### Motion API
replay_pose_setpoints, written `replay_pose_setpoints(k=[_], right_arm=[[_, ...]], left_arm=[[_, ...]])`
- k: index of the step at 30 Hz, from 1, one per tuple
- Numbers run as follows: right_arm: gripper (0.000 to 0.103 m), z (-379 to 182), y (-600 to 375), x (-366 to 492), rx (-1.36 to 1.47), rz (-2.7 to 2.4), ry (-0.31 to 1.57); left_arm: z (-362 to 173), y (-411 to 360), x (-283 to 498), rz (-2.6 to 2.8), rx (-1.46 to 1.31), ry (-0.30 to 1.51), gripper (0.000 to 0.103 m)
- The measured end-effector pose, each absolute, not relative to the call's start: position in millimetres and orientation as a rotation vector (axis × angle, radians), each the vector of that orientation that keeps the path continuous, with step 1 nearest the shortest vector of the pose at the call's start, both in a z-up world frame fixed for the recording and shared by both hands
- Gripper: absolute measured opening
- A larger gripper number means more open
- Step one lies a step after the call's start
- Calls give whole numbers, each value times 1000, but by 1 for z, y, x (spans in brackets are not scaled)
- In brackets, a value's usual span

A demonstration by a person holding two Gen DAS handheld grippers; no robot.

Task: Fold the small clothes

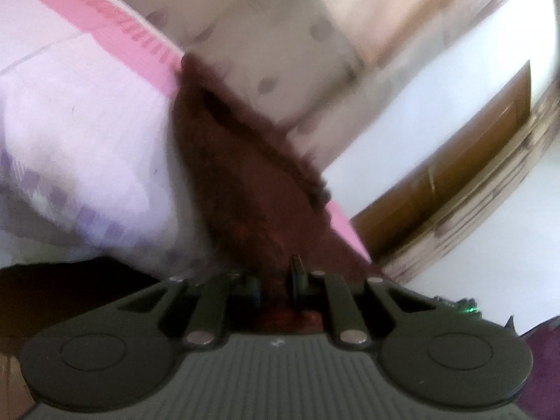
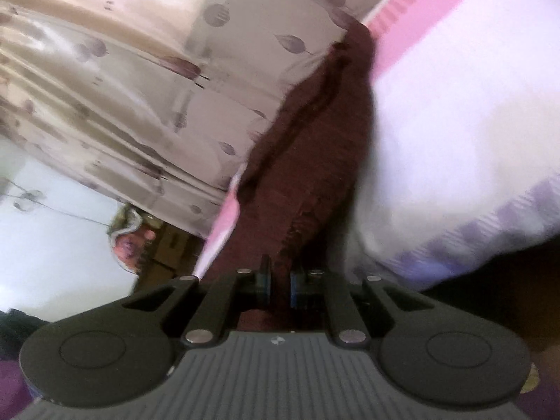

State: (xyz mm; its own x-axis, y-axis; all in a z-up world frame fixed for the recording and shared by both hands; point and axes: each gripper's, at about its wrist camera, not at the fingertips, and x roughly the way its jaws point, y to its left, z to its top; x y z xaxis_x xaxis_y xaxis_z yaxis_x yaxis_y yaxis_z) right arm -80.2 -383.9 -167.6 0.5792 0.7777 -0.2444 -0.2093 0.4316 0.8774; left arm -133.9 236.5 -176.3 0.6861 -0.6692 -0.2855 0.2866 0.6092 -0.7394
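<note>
A dark maroon fuzzy garment [image 1: 245, 175] stretches away from my left gripper [image 1: 274, 280], whose jaws are shut on its near edge. The same garment [image 2: 315, 147] runs away from my right gripper [image 2: 280, 281], also shut on its near edge. The cloth hangs taut between both grippers over a white and pink bed sheet [image 1: 77, 112], which also shows in the right wrist view [image 2: 455, 112]. Both views are tilted and blurred. The garment's full shape is hidden.
A beige curtain with purple leaf print [image 2: 122, 87] hangs behind the bed; it also shows in the left wrist view [image 1: 280, 35]. A wooden cabinet [image 1: 455, 161] stands against a white wall. Cluttered items [image 2: 136, 238] sit low at left in the right wrist view.
</note>
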Motion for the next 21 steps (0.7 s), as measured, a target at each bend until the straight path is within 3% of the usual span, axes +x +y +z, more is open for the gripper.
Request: replay_pose_setpoints(k=[10, 21], right_arm=[[16, -119, -391, -36, 928, 716, 600], [16, -86, -412, 101, 1020, 638, 544]], left_arm=[[-112, 229, -96, -624, -785, 428, 13], [-52, 227, 40, -451, -827, 326, 13]])
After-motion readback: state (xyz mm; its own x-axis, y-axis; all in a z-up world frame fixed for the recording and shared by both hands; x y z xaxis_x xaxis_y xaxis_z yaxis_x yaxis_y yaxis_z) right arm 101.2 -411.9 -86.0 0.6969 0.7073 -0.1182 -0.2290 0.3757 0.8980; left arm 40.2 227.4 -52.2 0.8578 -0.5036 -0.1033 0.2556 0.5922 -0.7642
